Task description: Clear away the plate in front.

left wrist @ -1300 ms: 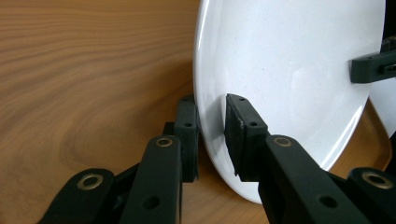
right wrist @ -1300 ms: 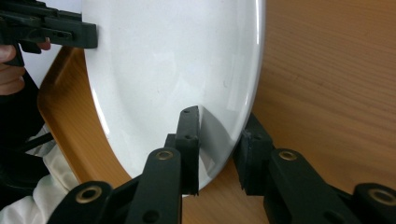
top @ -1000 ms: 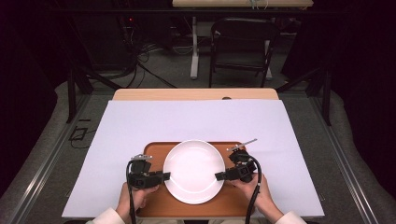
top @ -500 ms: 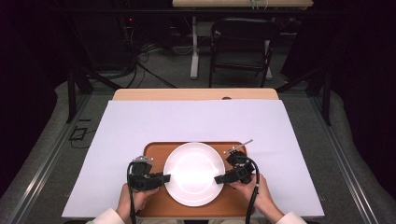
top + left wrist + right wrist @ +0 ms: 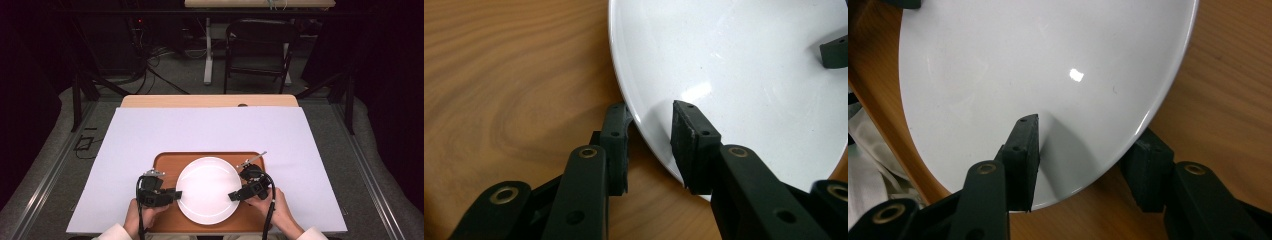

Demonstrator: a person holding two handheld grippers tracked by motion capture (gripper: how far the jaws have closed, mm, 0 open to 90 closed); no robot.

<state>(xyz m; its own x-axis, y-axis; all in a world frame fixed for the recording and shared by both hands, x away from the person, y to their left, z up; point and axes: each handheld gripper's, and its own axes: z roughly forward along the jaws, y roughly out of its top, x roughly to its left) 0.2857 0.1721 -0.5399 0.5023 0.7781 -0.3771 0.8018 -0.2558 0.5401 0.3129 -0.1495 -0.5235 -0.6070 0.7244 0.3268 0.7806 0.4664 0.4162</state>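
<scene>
From above, I count one round white plate (image 5: pixel 208 189) on one wooden tray (image 5: pixel 165 162), my left gripper (image 5: pixel 172 194) and right gripper (image 5: pixel 234 195) at its opposite edges. Along my left gripper, its black jaws straddle the glossy rim with gaps, gripping nothing. Along my right gripper, the jaws have just been opening, rim between them, loose.

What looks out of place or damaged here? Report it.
Nothing stands out. The white plate lies flat and whole on the wooden tray, clean, with no chips or spills. Both grippers, left and right, straddle its rim with jaws that have just been opening.
</scene>
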